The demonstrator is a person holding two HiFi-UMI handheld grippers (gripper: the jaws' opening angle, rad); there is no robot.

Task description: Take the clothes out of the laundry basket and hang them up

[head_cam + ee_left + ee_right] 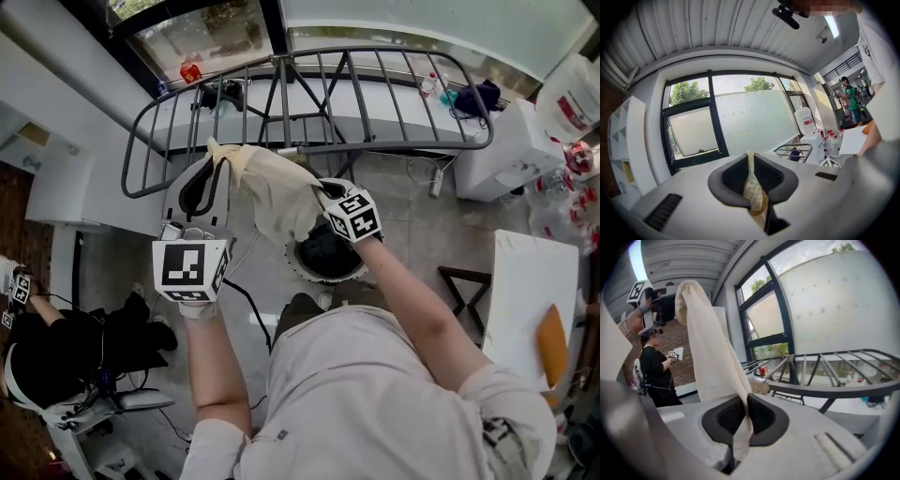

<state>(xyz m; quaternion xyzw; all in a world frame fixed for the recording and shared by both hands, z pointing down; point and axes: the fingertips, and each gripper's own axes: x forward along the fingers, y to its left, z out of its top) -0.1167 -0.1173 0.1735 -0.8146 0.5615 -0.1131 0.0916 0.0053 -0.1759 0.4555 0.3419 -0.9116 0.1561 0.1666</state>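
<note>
Rack of grey metal bars stood unfolded by the window, directly ahead of the operator. Its near rails carried nothing, so it was ready to receive the load. Below it, close to the operator's front, the laundry basket sat on the floor, white-rimmed, with something dark inside that I could not identify. Its position between operator and rack suited a short lift from one to the other.

The cream garment was out of the basket and held in the air above it, stretched between both tools just short of the rack's near rail. Judged purpose: to spread the cloth before laying it over a bar.

The left gripper was clamped on one edge of the garment, with a narrow fold of cream fabric pinched between its dark pads. It was the higher of the two and pointed about level. The right gripper was likewise closed tight on another edge, and the cloth rose out of its jaws in a long drape toward the left tool. It pointed slightly downward.

Assessment: removal was complete for this item; hanging was not yet done. Risk noted: both holds were on thin edges, which could slip if the cloth were pulled taut.
</note>
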